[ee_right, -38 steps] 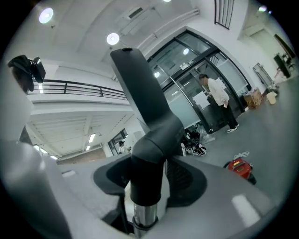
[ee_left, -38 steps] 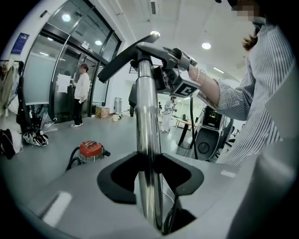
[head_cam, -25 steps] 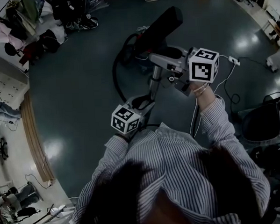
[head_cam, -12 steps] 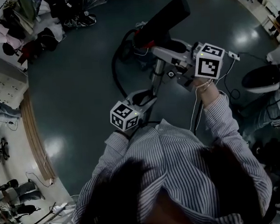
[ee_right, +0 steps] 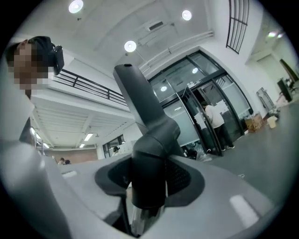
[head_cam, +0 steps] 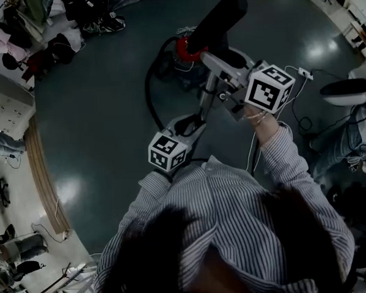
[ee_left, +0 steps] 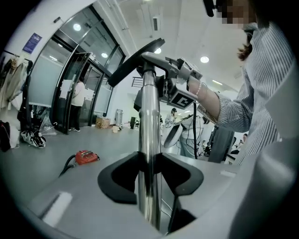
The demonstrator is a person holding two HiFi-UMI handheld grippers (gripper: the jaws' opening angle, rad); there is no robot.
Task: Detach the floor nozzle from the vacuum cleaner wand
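Steel tube of the wand (ee_left: 148,130) stands pinched between the dark jaws of my left gripper (ee_left: 149,173). I am clenched on it low down, and it rises from there to the black floor nozzle (ee_left: 134,59) at its far end. My right gripper (ee_right: 148,181) is clamped round the nozzle's dark neck (ee_right: 152,140), just where that collar meets the metal. So both sets of fingers are grasping, one on each side of the joint.

No counter stands under any of this. The whole assembly is held up over open dark floor (head_cam: 102,116), nozzle end away from me. The red vacuum body (head_cam: 187,49) and its black hose (head_cam: 151,95) lie on the floor beyond.

I judge the step in hand to be the separation itself: the grips are set and the nozzle is not yet off, since neck and tube read as one line. Next, I'd say, the left must hold the tube firm while the right pulls straight along its axis, perhaps with a small twist. Whether a catch needs pressing first I cannot see
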